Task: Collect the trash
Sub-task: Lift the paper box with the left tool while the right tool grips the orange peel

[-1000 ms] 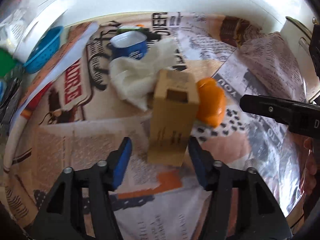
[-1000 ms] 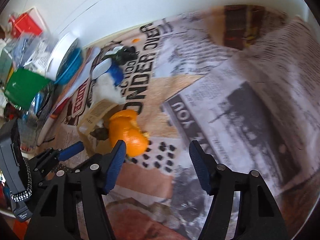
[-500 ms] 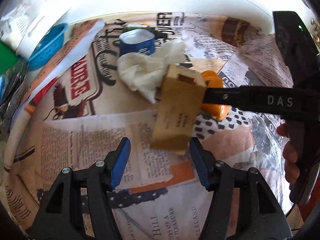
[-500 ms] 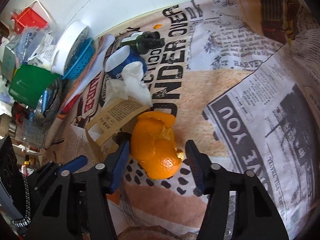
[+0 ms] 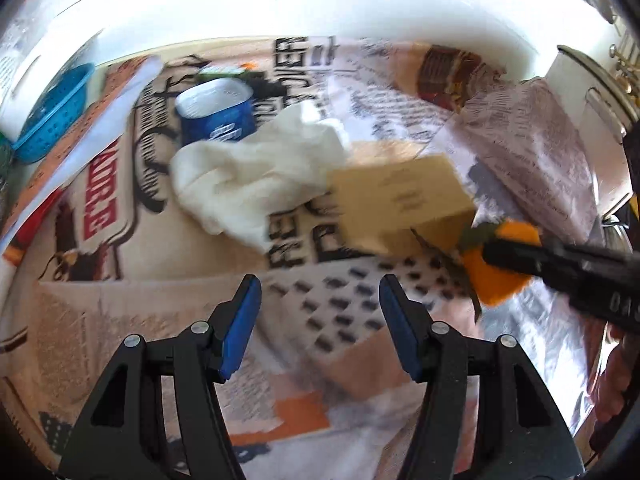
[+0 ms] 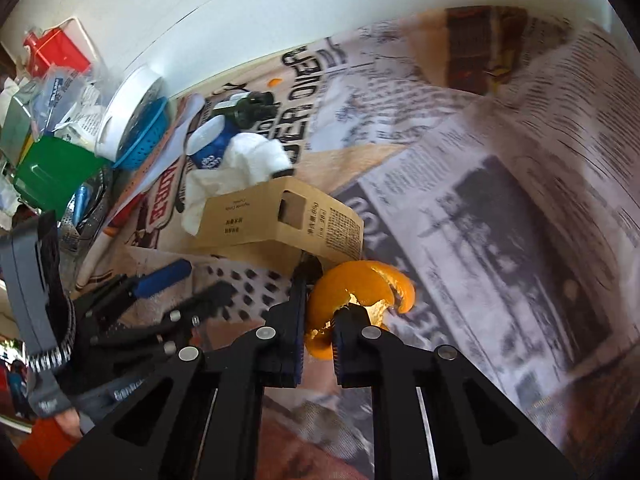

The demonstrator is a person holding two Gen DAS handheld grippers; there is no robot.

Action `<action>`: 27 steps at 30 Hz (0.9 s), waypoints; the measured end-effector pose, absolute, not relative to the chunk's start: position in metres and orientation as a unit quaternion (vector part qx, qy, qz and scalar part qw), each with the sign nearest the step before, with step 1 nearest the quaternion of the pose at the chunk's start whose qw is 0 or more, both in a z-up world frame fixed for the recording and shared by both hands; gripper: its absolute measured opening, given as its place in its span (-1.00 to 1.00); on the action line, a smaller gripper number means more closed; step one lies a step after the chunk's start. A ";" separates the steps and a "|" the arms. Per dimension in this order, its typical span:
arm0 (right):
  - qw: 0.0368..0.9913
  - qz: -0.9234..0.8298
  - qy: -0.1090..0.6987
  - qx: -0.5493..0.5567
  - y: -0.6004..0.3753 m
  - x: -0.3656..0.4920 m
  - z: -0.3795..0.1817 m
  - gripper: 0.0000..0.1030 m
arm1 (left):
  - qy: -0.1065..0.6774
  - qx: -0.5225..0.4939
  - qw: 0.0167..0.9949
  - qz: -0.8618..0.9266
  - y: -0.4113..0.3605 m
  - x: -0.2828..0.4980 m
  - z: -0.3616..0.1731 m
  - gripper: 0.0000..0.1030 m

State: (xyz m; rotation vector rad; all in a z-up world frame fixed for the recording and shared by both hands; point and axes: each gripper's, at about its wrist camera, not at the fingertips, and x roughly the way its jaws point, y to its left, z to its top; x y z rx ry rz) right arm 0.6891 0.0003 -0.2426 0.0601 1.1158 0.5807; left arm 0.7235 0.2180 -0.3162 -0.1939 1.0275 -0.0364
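My right gripper (image 6: 320,332) has just closed onto the orange peel (image 6: 356,292); my left gripper (image 5: 320,320) (beside the cardboard box (image 5: 400,204)) gapes empty.

- left wrist view motion-blurred; print on cardboard box (image 5: 400,204) unreadable
- orange peel (image 5: 500,276) partly hidden behind right gripper's finger
- blue basket (image 5: 52,120) cut by left edge
- dark bottle (image 6: 248,106) label too small to read

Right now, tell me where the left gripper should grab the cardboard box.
Grip the box across its narrow width, near the end closest to the open left gripper, coming from above. It lies flat; tissue crowds one end, orange peel the other.
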 end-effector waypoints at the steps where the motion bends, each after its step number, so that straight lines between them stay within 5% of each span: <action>1: 0.808 0.268 0.524 0.031 -0.005 0.688 -0.242 -0.81 | 0.492 -0.089 0.866 -0.022 0.213 0.728 -0.315 0.17; 22: 0.821 0.198 0.529 0.075 -0.092 0.659 -0.234 -0.81 | 0.482 -0.061 0.866 -0.120 0.128 0.780 -0.320 0.14; 24: 0.822 0.198 0.528 0.075 -0.094 0.656 -0.233 -0.81 | 0.479 -0.080 0.864 -0.132 0.126 0.786 -0.322 0.01; 27: 0.824 0.195 0.526 0.075 -0.098 0.649 -0.230 -0.81 | 0.482 -0.087 0.861 -0.137 0.119 0.794 -0.325 -0.63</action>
